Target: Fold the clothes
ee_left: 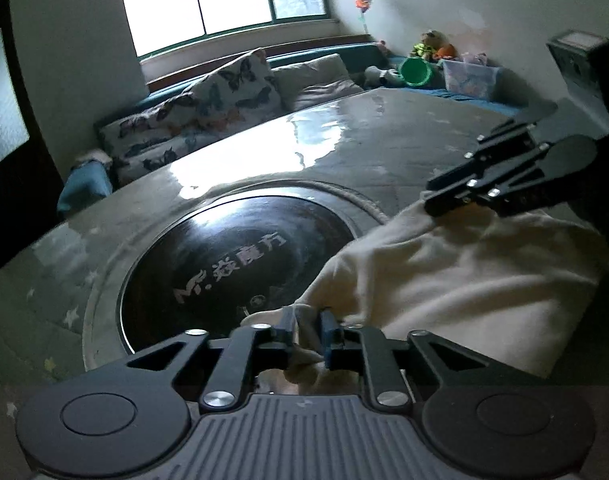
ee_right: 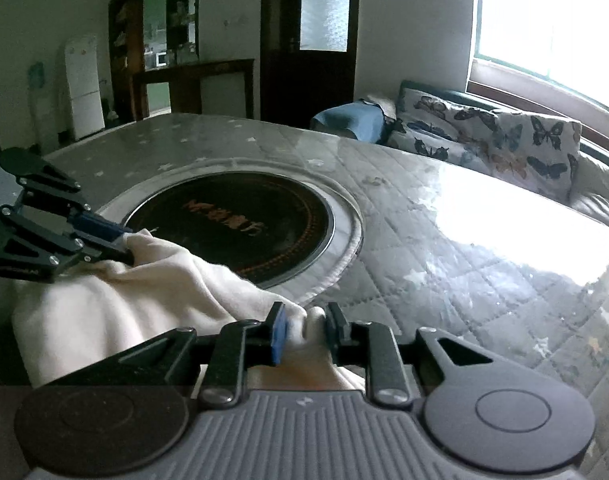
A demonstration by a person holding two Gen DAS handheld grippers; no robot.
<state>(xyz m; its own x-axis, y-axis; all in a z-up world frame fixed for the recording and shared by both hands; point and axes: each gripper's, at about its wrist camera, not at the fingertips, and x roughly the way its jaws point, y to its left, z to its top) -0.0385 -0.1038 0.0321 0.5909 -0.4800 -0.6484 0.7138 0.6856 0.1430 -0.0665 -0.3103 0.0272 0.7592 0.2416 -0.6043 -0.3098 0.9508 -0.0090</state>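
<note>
Left wrist view: the cream knitted garment lay on the grey quilted, plastic-covered table, its long axis running between the two grippers.
Left gripper: jaws slightly parted, a cloth fold between the blue pads; whether they pressed it, I could not tell.
Right gripper: tips at the garment's far corner.
Right wrist view: the garment overlapped the black round hob; bare table stretched toward the butterfly-print cushions.
Right gripper: jaws slightly parted around a fold.
</note>
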